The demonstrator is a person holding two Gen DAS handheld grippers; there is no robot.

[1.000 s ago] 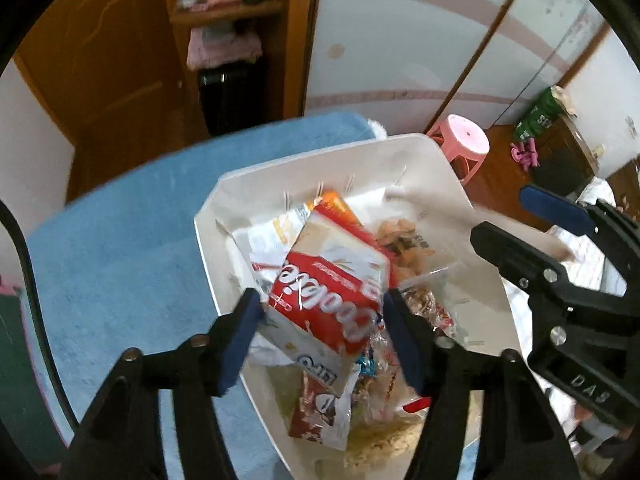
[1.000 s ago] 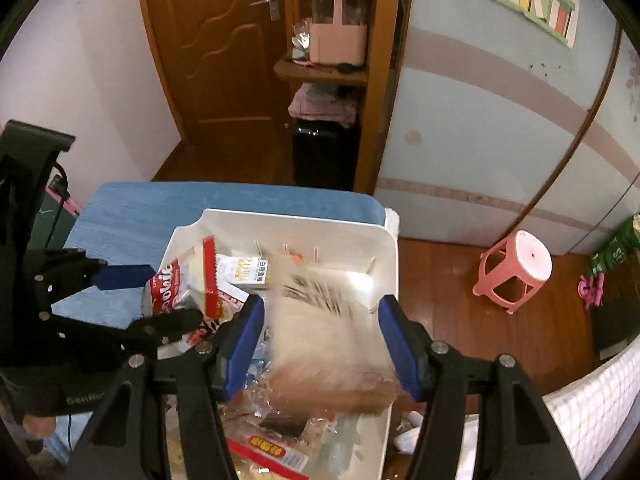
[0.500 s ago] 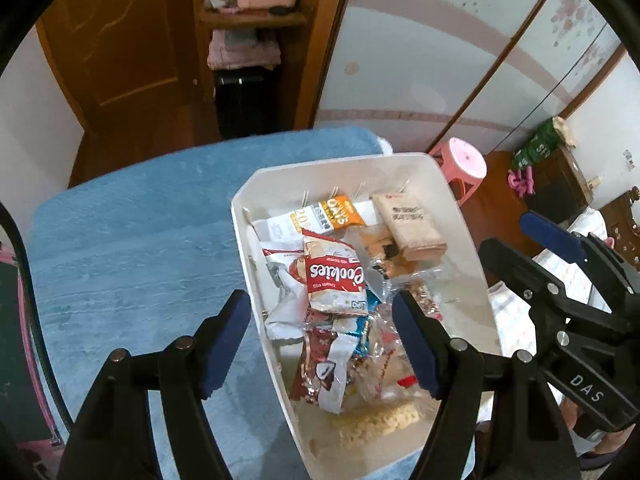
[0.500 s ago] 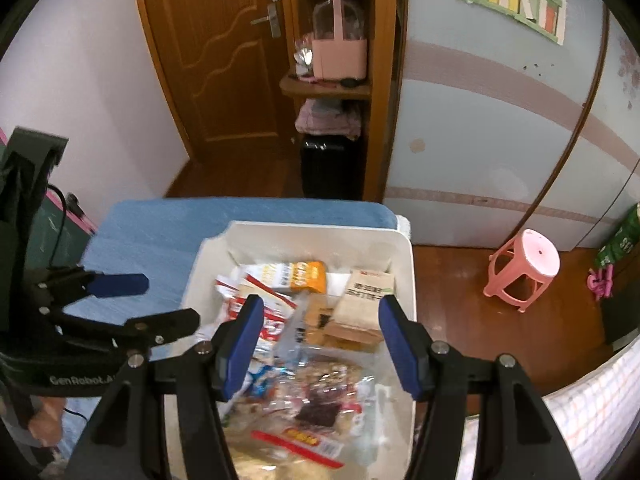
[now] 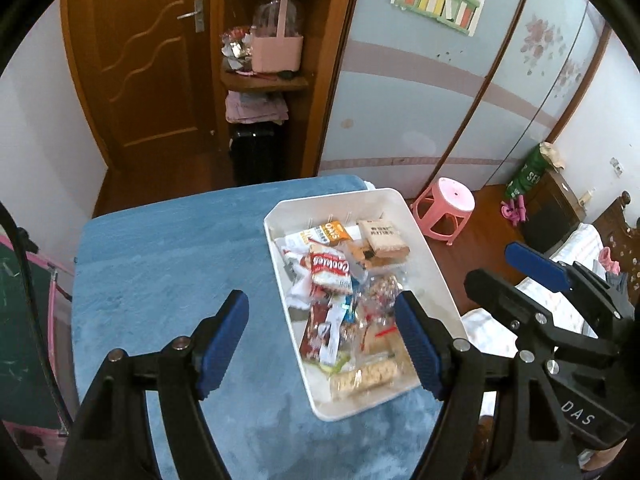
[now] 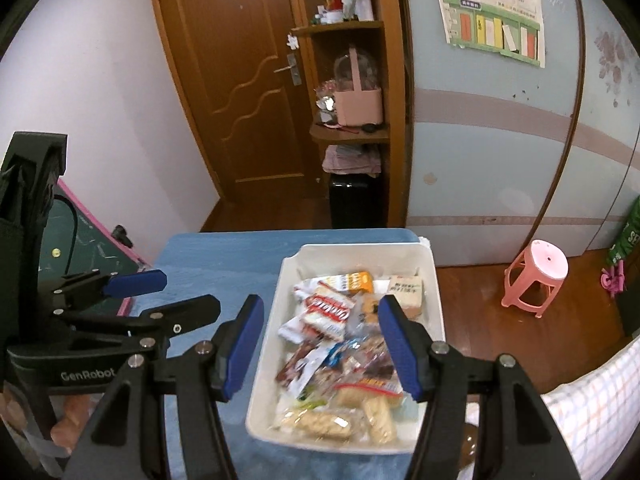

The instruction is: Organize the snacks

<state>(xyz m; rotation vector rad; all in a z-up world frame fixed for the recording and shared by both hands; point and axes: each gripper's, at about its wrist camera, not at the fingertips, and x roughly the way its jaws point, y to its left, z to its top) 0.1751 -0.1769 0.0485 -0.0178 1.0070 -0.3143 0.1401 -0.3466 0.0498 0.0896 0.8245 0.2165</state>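
White rectangular plastic bin (image 5: 434, 270) heaped with wrapped snack packets (image 5: 332, 272), gathered for tidiness; left gripper (image 5: 320, 338) empty, jaws opening; right gripper (image 6: 320, 344) parted, empty.

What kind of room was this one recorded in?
Probably a home bedroom: a wooden door, sliding wardrobe panels, a pink plastic stool, and a snack bin on a blue-covered table.
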